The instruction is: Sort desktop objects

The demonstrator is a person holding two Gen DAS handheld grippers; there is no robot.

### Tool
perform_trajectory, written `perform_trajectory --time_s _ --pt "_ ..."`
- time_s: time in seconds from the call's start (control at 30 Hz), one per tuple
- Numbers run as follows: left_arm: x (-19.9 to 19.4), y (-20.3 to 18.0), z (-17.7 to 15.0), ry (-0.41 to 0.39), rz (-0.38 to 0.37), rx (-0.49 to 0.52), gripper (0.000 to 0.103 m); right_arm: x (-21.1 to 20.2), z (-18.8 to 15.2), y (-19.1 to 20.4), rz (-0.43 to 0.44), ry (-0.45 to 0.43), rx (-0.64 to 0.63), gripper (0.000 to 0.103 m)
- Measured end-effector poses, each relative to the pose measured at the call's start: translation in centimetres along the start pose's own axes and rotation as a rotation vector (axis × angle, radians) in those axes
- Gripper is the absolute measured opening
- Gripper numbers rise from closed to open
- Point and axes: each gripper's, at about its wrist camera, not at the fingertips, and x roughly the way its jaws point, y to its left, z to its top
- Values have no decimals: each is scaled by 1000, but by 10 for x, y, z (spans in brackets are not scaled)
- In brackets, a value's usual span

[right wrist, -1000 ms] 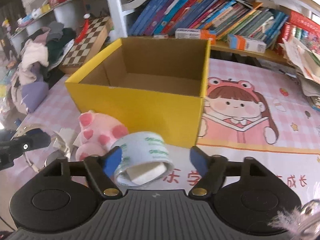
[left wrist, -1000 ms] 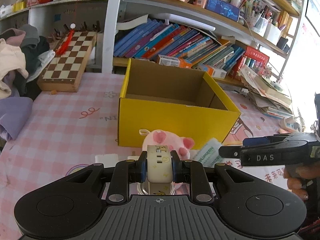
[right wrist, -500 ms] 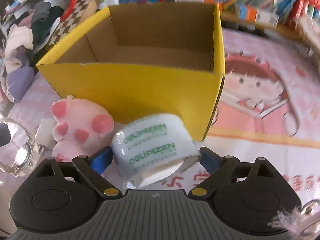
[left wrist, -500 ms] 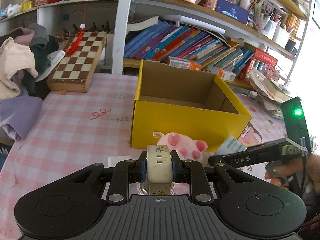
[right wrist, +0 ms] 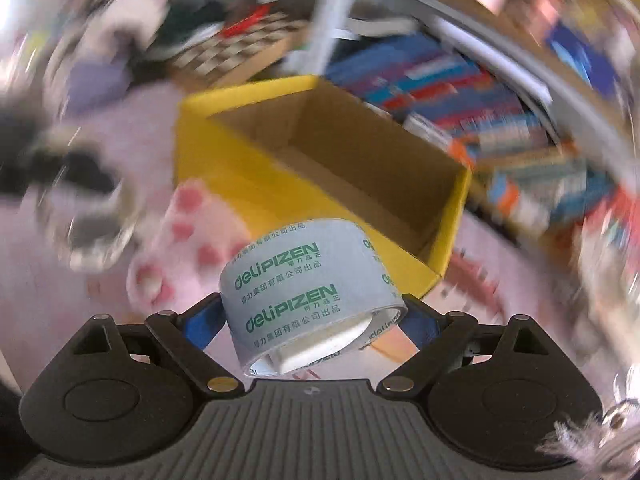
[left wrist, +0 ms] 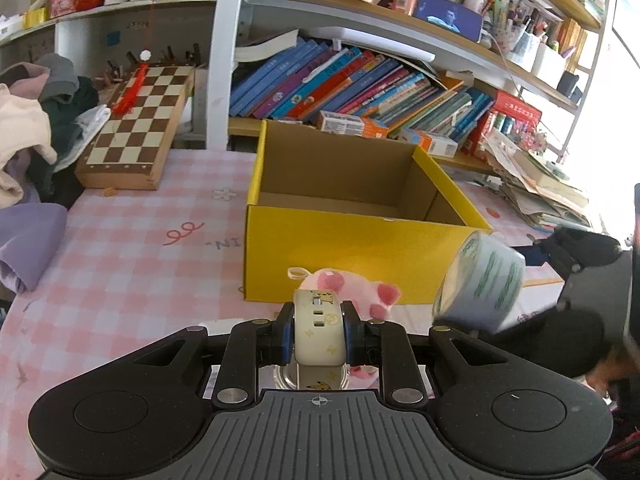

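Observation:
My left gripper (left wrist: 319,330) is shut on a cream power adapter (left wrist: 319,326) with small cartoon prints, held above the pink checked table. Ahead of it stands an open yellow cardboard box (left wrist: 352,256), empty inside, with a pink plush pig (left wrist: 348,290) against its front wall. My right gripper (right wrist: 314,316) is shut on a roll of clear tape (right wrist: 308,284) with green print. It holds the roll lifted and tilted near the box's (right wrist: 320,152) front right corner. The roll also shows in the left wrist view (left wrist: 480,286). The right wrist view is motion-blurred.
A wooden chessboard (left wrist: 138,124) lies at the back left beside a heap of clothes (left wrist: 28,128). Shelves of books (left wrist: 360,92) run behind the box. Stacked papers (left wrist: 536,188) lie at the back right. A shiny round object (right wrist: 92,232) lies left of the pig.
My right gripper has lifted the tape roll off the table and swung it up toward the box's right corner. My left gripper keeps the adapter and has moved slightly toward the box.

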Motion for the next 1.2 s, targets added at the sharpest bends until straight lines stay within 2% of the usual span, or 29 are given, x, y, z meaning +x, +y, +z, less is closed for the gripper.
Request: perform_trajectory --time_s 0.13,0.3,0.5,0.63,0.8,0.93,1.03,1.1,1.2 --pt "0 -2 -1 -1 -10 4 21 -2 -7 22 -59 30 -194 92" --pt "0 -3 -2 -1 -15 1 22 -2 -15 28 -129 47 -324 92" --pt "-1 -5 -3 0 -16 -2 22 -1 -14 23 -79 58 -268 92" --pt "-2 -6 -4 0 -17 -4 22 -10 -13 23 -97 5 -230 93" --pt "-3 -7 -5 0 -18 -7 22 -12 -13 7 -53 5 -101 93" --pt "-3 -9 -6 5 -19 -5 22 -9 -15 -21 12 42 123 90" --pt "-2 -11 -6 11 -19 -1 22 -2 -20 -48 82 95 384 81" --pt "-2 -12 -7 16 -17 2 21 6 -23 -63 115 129 537 70" --pt "-3 -13 -7 20 -11 6 21 15 -26 -68 98 163 626 65"
